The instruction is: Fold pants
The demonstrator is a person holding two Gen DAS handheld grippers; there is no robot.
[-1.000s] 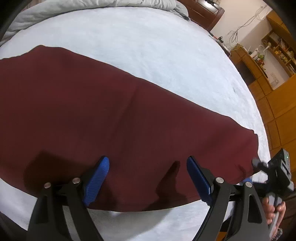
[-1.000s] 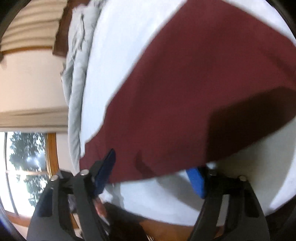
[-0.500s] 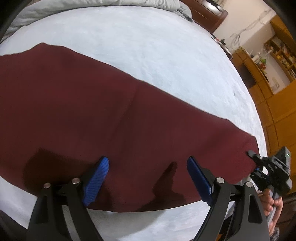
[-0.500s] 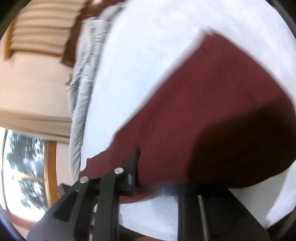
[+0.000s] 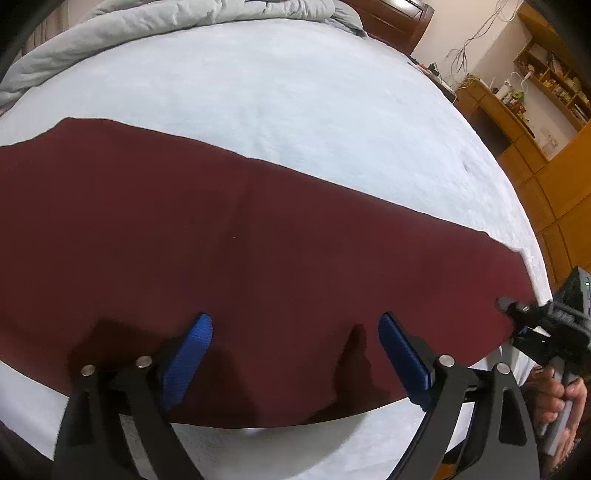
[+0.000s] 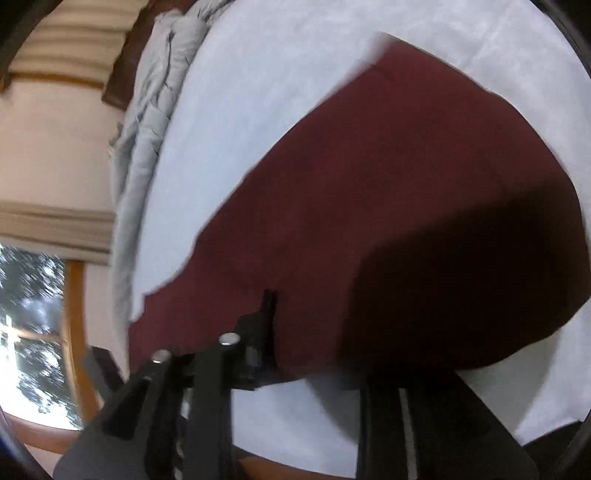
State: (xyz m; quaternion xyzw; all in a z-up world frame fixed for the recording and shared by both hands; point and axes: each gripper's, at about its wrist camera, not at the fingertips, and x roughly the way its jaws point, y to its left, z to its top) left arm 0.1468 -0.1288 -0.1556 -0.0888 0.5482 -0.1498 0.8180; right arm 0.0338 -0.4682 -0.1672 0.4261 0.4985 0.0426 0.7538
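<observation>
The dark maroon cloth pants (image 5: 258, 258) lie flat on the pale blue-white bed sheet (image 5: 295, 92), stretched as one long band across the near part of the bed, their lower hem close to the bed's near edge.

My left gripper (image 5: 295, 332) hangs over the near hem of the pants with its blue ribbed pads (image 5: 192, 347) spread wide. Its jaws have just been opening a little further. Cloth lies under the gap but the pads do not press it.

My right gripper (image 6: 317, 332) sits at the end of the pants. In the right wrist view the left finger lies against the cloth edge; the right finger is lost in dark blur, so I cannot tell if the cloth is pinched. Its jaws closed and then have just been opening again. In the left wrist view its black tip (image 5: 508, 304) meets the far right corner of the pants, my hand (image 5: 561, 398) on the handle.

Beyond: a crumpled grey quilt (image 5: 166, 22) along the far side of the bed, wooden shelving (image 5: 546, 74) at the right wall, a window (image 6: 33, 332) at the left of the right wrist view.
</observation>
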